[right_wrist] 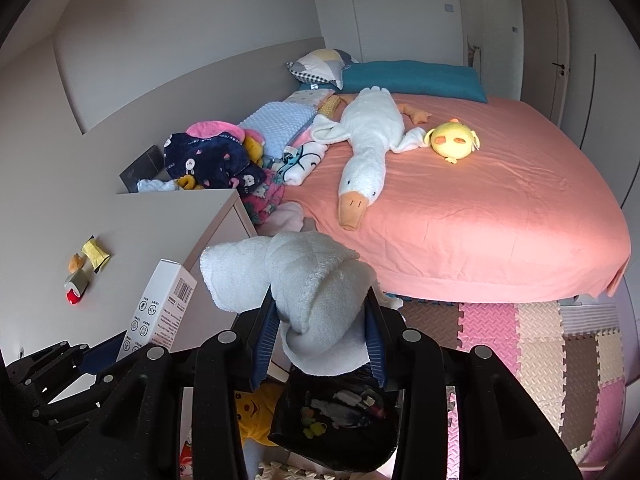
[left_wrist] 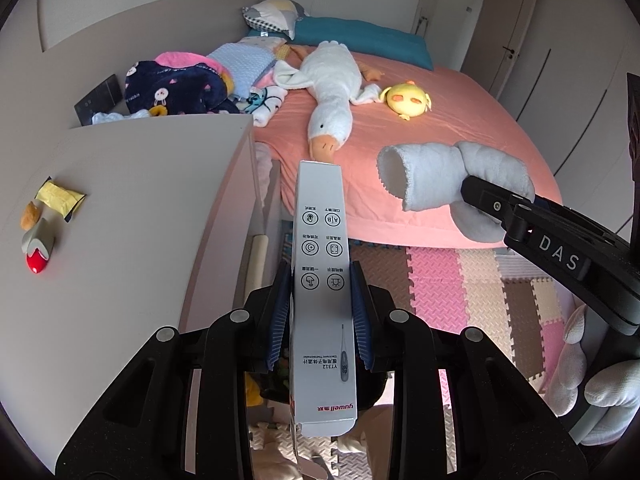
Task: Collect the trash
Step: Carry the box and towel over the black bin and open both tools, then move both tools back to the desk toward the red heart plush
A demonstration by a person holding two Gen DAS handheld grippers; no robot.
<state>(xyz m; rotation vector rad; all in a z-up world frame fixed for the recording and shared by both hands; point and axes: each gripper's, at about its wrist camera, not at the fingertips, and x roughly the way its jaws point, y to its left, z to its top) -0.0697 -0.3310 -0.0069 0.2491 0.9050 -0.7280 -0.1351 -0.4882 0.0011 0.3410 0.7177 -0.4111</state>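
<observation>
Left gripper clamped narrow on white thermometer box, box upright between blue pads, just off the cabinet right edge. Right gripper closed on knotted white sock, held over black trash bag. Wrappers near cabinet's left edge.

Walls were pale grey | bed wore a coral sheet | floor had pink-and-tan foam mats | wardrobe doors stood shut.
</observation>
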